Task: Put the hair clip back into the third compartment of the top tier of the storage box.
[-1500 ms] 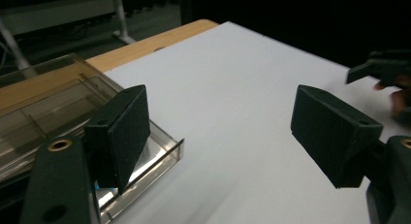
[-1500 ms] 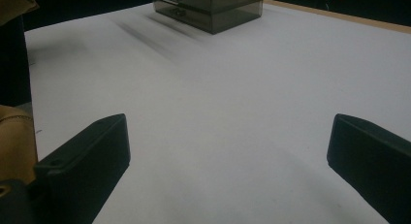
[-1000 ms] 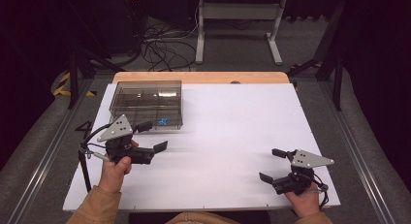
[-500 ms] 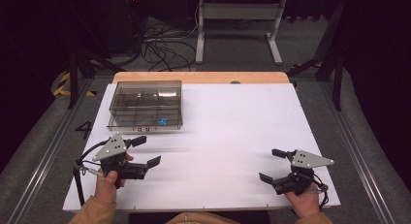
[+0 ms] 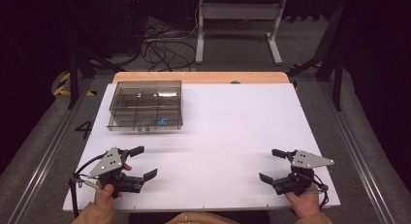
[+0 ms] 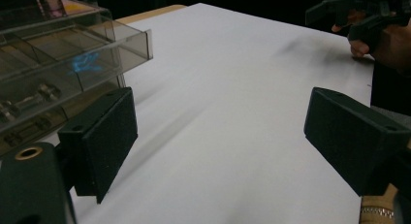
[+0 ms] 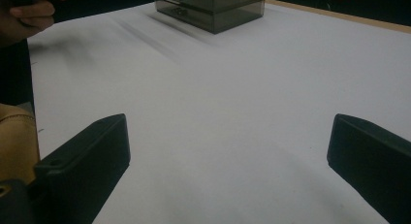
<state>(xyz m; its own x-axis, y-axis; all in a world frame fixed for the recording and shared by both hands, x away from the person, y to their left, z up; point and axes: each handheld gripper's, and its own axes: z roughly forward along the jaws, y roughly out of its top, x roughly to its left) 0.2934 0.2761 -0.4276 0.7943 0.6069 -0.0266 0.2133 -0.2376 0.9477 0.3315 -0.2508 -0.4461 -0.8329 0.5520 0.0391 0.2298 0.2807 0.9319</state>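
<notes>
A smoky clear plastic compartment box (image 5: 145, 105) stands at the far left of the white table top (image 5: 232, 127), with a small blue piece (image 5: 162, 121) inside near its front. My left gripper (image 5: 145, 161) rests open near the front left edge, well short of the box, nothing between its jaws. In the left gripper view its jaws spread wide around the left gripper (image 6: 228, 136) midpoint, with the box (image 6: 58, 64) and blue piece (image 6: 87, 64) up left. My right gripper (image 5: 268, 165) is open and empty at the front right. The right gripper (image 7: 230, 161) faces the box (image 7: 213, 6).
A wooden table edge (image 5: 198, 77) runs behind the white sheet. Beyond it lie floor cables (image 5: 160, 49) and a desk frame (image 5: 237, 20). Metal rails (image 5: 43, 151) flank the table. The other hand's gripper (image 6: 358, 15) shows far off in the left gripper view.
My left gripper has drawn back from the box's front toward the near left edge of the table, still open. The right gripper has stayed where it was.
</notes>
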